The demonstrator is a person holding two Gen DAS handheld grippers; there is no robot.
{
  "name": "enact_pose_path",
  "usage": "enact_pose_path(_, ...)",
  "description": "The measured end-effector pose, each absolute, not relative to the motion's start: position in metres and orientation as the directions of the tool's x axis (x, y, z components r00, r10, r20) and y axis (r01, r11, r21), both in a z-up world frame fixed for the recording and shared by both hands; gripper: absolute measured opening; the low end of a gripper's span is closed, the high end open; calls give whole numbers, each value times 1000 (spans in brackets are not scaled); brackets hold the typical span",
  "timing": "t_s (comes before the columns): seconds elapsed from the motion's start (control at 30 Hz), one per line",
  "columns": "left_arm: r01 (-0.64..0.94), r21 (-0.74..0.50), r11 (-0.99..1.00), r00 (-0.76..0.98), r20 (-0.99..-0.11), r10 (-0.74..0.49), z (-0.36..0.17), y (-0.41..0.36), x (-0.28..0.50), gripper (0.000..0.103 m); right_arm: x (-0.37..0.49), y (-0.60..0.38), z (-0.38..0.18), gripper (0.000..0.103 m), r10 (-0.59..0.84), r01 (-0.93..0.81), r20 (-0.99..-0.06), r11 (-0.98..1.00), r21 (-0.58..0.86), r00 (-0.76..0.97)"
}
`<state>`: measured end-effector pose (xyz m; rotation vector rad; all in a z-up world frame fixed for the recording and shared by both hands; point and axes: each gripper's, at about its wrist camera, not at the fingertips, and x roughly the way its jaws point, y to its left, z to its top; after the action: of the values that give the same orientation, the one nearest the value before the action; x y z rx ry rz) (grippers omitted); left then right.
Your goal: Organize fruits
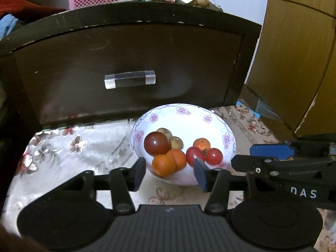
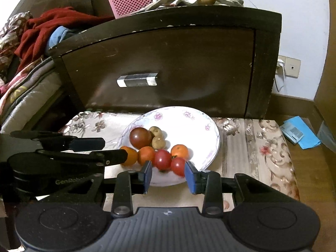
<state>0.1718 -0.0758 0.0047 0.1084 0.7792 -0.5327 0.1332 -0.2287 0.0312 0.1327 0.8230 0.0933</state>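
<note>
Fruits sit in the floral bowl [image 1: 218, 124] just before the dark drawer front [image 1: 130, 63]: the dark tomato [image 1: 157, 143] towards the drawer, oranges [image 1: 163, 164] nearer me. My left gripper [image 1: 169, 171] and right gripper [image 2: 168, 175] gape empty at its near rim.

- bowl [image 2: 210, 130]: glazed ceramic look, glossy white, printed flowers on rim
- dark tomato [image 2: 140, 137] in bowl: smooth, shiny skin with highlight
- oranges [image 1: 164, 165] in bowl: matt, finely dimpled peel
- brown fruits [image 2: 158, 142] in bowl: dull, rough skin
- cloth [image 2: 271, 147] under bowl: woven fabric, slight sheen
- drawer front [image 2: 168, 63] behind bowl: dark wood, worn, chipped edges
- handle [image 2: 137, 80] on drawer: shiny metal
- left gripper [image 1: 169, 172]: matt black plastic, blue pads [image 1: 201, 174]
</note>
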Motion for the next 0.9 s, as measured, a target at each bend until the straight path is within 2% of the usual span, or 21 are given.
enact_pose_path(0.17, 479, -75, 875, 615, -682, -395, 16, -66, 153, 69, 119, -219, 43, 32, 121, -31, -717, 990, 138, 687)
enact_pose_path(0.33, 435, -75, 897, 656, -657, -372, 29, -49, 137, 86, 102, -208, 54, 38, 102, -31, -703, 993, 114, 703)
enact_pose_path(0.47, 412, -63, 909, 675, -649, -351, 33, -37, 122, 91, 90, -201, 60, 38, 92, -28, -705, 994, 103, 704)
enact_pose_path(0.63, 391, -23, 920, 697, -645, -313, 35, -28, 103, 103, 73, -191, 66, 38, 70, -22, -703, 997, 77, 707)
enact_pose_path(0.9, 351, -23, 936, 712, -643, -283, 33, -8, 73, 103, 48, -176, 70, 39, 32, -16, -701, 999, 30, 712)
